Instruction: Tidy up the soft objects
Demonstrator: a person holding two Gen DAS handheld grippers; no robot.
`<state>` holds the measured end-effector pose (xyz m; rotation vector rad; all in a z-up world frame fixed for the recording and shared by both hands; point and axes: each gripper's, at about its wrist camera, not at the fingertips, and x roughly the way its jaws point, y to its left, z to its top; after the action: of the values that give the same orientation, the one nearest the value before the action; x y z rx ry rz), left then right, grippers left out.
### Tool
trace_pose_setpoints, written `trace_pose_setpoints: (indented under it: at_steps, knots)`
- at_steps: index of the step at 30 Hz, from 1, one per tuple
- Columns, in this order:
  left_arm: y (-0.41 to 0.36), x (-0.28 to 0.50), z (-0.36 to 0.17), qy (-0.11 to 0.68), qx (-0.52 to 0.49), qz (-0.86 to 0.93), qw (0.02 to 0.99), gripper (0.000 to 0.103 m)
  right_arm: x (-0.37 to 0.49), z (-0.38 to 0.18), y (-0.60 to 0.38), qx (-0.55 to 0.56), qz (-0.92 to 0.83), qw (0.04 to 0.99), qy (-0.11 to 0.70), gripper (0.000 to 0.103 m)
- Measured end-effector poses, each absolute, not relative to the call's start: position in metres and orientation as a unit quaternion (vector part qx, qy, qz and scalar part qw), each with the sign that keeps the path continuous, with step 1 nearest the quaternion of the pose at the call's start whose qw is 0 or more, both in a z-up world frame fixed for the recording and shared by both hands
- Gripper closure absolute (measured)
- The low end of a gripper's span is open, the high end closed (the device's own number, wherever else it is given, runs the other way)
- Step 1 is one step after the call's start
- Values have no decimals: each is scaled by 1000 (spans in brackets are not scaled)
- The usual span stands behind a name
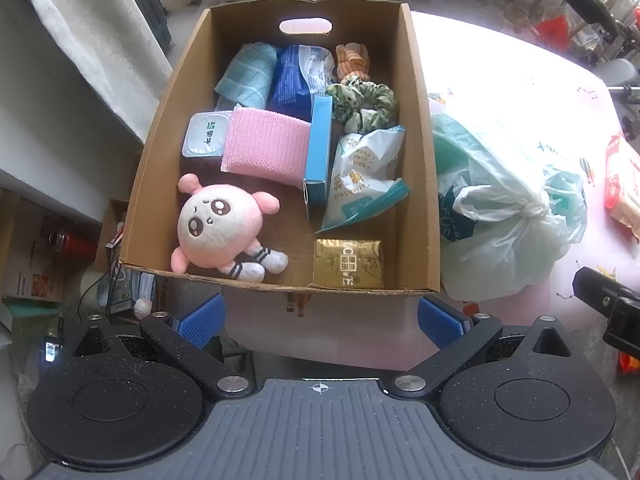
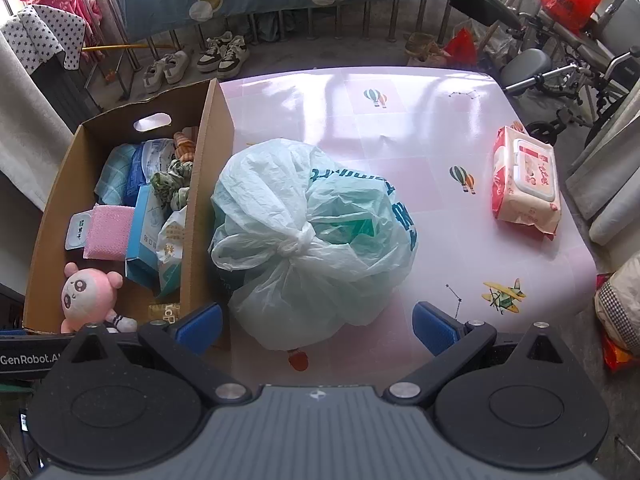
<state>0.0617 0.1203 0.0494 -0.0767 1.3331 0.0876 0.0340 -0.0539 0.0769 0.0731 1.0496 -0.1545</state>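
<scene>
My left gripper [image 1: 322, 322] jaws wide, empty, below cardboard box [image 1: 420, 160] holding pink plush doll [image 1: 220, 226], my right gripper [image 2: 318, 322] jaws wide, empty, knotted plastic bag [image 2: 312, 240] centre frame, wet wipes pack [image 2: 526, 180] right

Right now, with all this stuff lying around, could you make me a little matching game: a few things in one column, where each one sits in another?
Things:
1. pink plush toy
2. knotted plastic bag
3. wet wipes pack
4. green scrunchie

Places:
A. on the table, pressed against the cardboard box's outer wall
B. inside the box, near corner
C. alone on the table's far right side
D. inside the box, towards the far wall with the handle hole

Pairs: 1-B, 2-A, 3-C, 4-D
</scene>
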Motion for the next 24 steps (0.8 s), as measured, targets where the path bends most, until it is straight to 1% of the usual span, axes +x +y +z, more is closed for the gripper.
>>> trace_pose_setpoints:
  at_steps: [13,24]
  knots:
    - [117,63,28,645,-55,49,761,0,45,66,-58,22,-67,851,520,43]
    - [110,71,25,644,-45,41,763,0,54,58,-62,15,-72,842,534,43]
